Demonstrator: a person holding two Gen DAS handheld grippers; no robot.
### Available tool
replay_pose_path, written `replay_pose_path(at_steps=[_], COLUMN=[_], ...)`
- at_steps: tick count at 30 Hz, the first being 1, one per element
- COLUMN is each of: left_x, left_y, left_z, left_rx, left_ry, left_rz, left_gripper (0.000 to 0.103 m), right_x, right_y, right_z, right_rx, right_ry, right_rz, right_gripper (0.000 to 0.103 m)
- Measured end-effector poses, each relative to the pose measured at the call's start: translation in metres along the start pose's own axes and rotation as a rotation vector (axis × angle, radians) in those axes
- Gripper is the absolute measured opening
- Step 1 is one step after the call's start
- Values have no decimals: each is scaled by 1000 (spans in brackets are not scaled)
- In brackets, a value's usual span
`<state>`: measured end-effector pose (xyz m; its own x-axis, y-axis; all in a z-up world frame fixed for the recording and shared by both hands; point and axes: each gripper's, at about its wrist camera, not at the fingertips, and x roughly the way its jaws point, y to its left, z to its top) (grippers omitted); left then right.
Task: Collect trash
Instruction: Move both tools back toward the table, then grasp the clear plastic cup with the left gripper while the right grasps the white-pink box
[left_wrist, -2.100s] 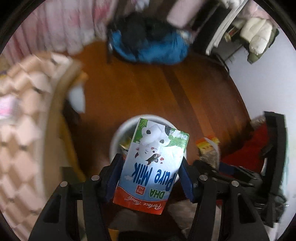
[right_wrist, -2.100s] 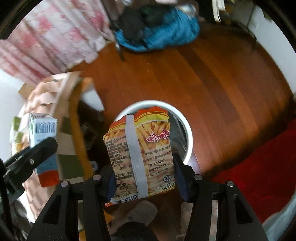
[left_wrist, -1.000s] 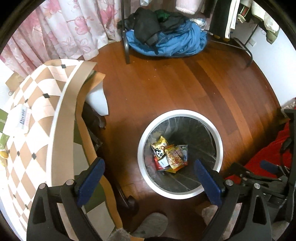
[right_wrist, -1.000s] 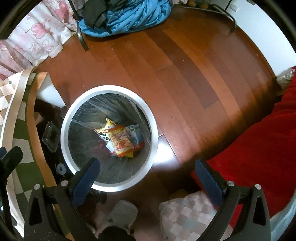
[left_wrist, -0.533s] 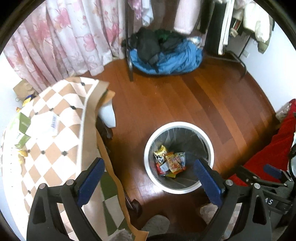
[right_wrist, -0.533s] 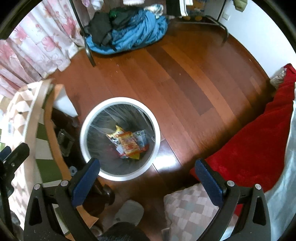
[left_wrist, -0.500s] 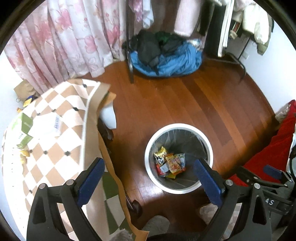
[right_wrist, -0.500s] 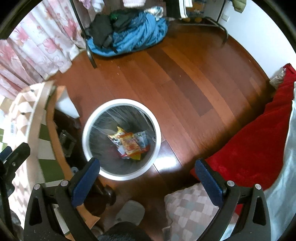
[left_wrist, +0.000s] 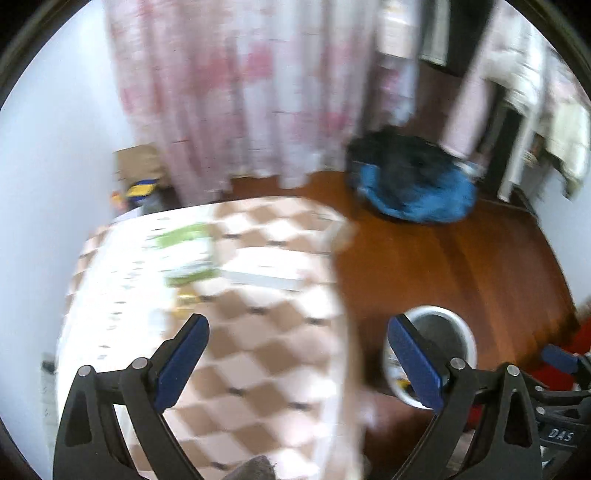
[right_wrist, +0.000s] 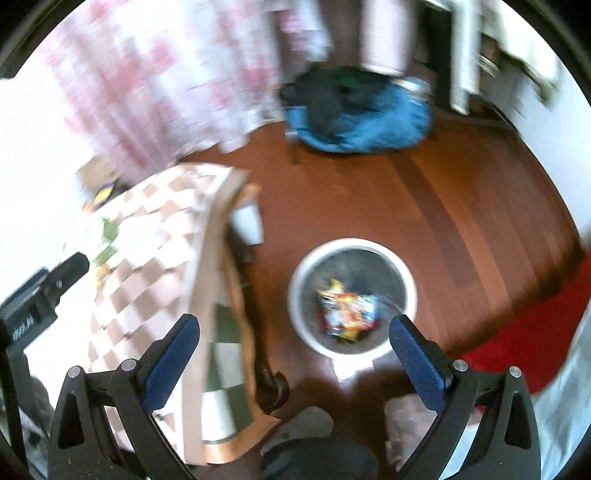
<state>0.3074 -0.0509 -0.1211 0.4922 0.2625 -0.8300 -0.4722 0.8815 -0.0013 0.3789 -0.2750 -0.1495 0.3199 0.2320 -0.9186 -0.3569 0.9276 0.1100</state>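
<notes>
The round white trash bin (right_wrist: 352, 245) stands on the wooden floor, with several colourful snack wrappers (right_wrist: 345, 310) inside. It also shows in the left wrist view (left_wrist: 458, 325), low right. My left gripper (left_wrist: 297, 332) is open and empty above the checkered tablecloth (left_wrist: 258, 354). Blurred green and white packages (left_wrist: 188, 254) and a white box (left_wrist: 266, 271) lie on that table. My right gripper (right_wrist: 293, 332) is open and empty, high above the floor between table edge and bin. Both views are motion-blurred.
Pink floral curtains (left_wrist: 243, 92) hang at the back. A blue and black clothes pile (right_wrist: 354, 110) lies on the floor. A red blanket (right_wrist: 524, 332) is at the right. The left gripper's body (right_wrist: 40, 291) shows at the left of the right wrist view.
Both grippers dropped their packets into the bin, stayed open, and rose. The left one has now swung left over the table; the right view has tilted up and back.
</notes>
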Motion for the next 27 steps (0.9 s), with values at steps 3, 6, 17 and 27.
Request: replay_pose_path(at_steps=[3, 6, 17, 27], left_x=[23, 49, 131, 146], left_y=[58, 103, 187, 179], left_z=[-3, -15, -61, -58], left_rx=[-66, -128, -250, -221], left_ry=[34, 75, 217, 216], left_rz=[74, 127, 165, 61], left_gripper=[99, 99, 99, 98], right_x=[28, 67, 217, 240], right_y=[67, 128, 261, 266], right_z=[22, 44, 105, 106], right_rx=[-144, -265, -683, -629], right_ry=[31, 82, 227, 303], right_rz=[20, 38, -132, -25], right_gripper=[103, 103, 103, 70])
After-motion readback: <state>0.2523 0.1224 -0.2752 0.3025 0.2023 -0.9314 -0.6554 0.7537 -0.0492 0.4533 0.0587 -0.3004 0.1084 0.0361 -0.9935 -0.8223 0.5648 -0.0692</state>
